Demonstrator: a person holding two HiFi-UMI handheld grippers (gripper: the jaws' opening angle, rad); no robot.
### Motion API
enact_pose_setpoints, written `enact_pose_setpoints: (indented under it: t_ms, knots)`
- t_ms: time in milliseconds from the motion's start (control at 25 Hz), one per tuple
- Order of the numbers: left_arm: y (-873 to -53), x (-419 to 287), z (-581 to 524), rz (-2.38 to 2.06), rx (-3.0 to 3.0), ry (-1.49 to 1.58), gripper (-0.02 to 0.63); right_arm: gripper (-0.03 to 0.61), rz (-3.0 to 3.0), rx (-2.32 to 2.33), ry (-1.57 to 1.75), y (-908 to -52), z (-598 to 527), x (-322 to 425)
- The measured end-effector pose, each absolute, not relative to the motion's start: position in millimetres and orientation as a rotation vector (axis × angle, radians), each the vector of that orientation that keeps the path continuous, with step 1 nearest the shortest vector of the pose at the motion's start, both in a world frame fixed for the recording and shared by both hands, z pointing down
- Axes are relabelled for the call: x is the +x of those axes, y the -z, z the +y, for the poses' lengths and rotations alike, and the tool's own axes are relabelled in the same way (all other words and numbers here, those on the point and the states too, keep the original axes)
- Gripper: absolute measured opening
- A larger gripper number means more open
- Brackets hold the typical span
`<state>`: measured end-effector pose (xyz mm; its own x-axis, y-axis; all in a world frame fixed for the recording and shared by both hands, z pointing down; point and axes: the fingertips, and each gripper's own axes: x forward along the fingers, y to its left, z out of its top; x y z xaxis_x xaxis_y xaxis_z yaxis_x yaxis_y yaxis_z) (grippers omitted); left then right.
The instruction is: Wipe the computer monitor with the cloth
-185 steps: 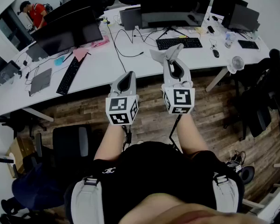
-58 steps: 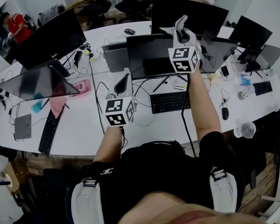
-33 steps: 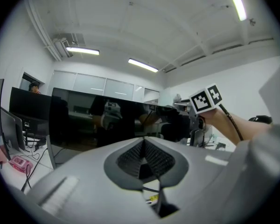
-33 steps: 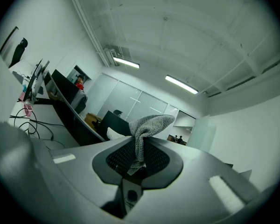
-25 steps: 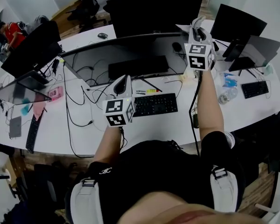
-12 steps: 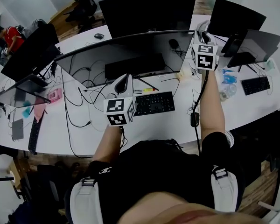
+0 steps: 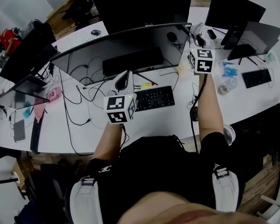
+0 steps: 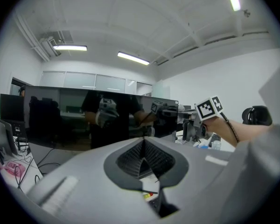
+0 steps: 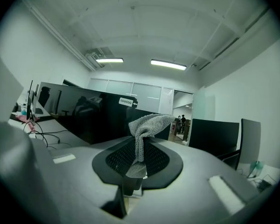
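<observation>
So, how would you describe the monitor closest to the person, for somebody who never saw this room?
Find the long white desk and the black keyboard straight ahead of the person. The monitor stands just behind that keyboard. It is the widest and nearest dark screen, and the right gripper holds a grey cloth at its right end.

Tag text: white tag reading "coocaa" in dark letters.
Tag's place: sitting at the top edge of the black monitor, showing in the right gripper view.
</observation>
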<state>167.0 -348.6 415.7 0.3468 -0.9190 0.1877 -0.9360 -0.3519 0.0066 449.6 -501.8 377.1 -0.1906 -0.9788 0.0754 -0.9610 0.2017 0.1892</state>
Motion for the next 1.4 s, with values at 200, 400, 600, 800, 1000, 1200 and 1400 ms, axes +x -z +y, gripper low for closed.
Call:
enact_pose_setpoints:
  t_ms: [200,400,600,800,1000,1200,1400]
  knots:
    - [-420,165,-346,-1.714,2.477,-0.239,0.051,0.029,-2.386,1.857,0.027,-394,-495,444]
    - [-423,164,-343,-1.709,2.475,-0.248,0.051,0.029,-2.422,1.825,-0.042,-413,-491,439]
    - [-426,160,-340,-1.712,2.465,-0.259,0.051,0.029,-2.417,1.782,-0.093,-433,-490,438]
    - [-430,157,-338,-1.718,2.455,-0.27,0.051,0.029,-2.413,1.726,-0.118,-451,-488,436]
    - [-432,155,-337,-1.726,2.444,-0.269,0.051,0.029,-2.393,1.679,-0.138,-472,-486,432]
    - [-438,155,-337,-1.721,2.432,-0.278,0.051,0.029,-2.361,1.629,-0.172,-500,-488,427]
    - [-443,150,-338,-1.724,2.414,-0.29,0.051,0.029,-2.32,1.596,-0.212,-527,-489,427]
